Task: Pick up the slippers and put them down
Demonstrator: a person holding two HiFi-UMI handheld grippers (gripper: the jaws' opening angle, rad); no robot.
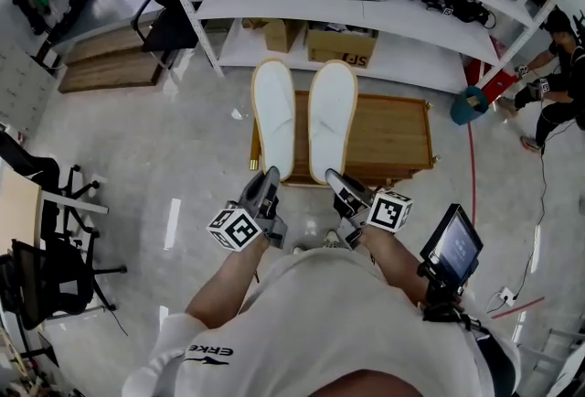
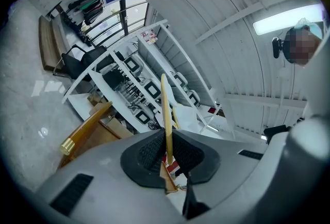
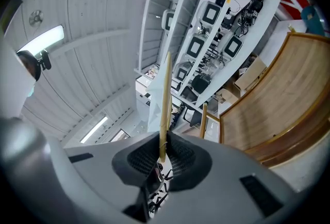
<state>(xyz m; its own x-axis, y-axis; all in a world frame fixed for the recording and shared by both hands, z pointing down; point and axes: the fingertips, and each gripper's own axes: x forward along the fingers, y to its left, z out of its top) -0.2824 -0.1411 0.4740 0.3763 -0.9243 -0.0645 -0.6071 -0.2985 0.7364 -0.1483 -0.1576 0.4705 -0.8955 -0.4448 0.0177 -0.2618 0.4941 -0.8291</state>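
**Fingers clamped on both slipper heels**

Head view: the left gripper (image 1: 266, 191) and right gripper (image 1: 342, 195) each pinch a heel, with the left slipper (image 1: 274, 116) and right slipper (image 1: 331, 119) side by side at frame centre over the wooden counter (image 1: 398, 137).

Left gripper view: the fingers are shut on the left slipper's thin sole edge (image 2: 165, 109).

Right gripper view: the same hold on the right slipper (image 3: 165, 104).

Both look light and floppy, so the heel rim suits, though the toes may sag.

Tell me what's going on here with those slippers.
A person holds a claw in each hand. The left claw is clamped on the near end of the left slipper, the right claw on the near end of the right slipper. Both white slippers stick out side by side over a low wooden table. Whether they rest on it or hang above it is unclear.
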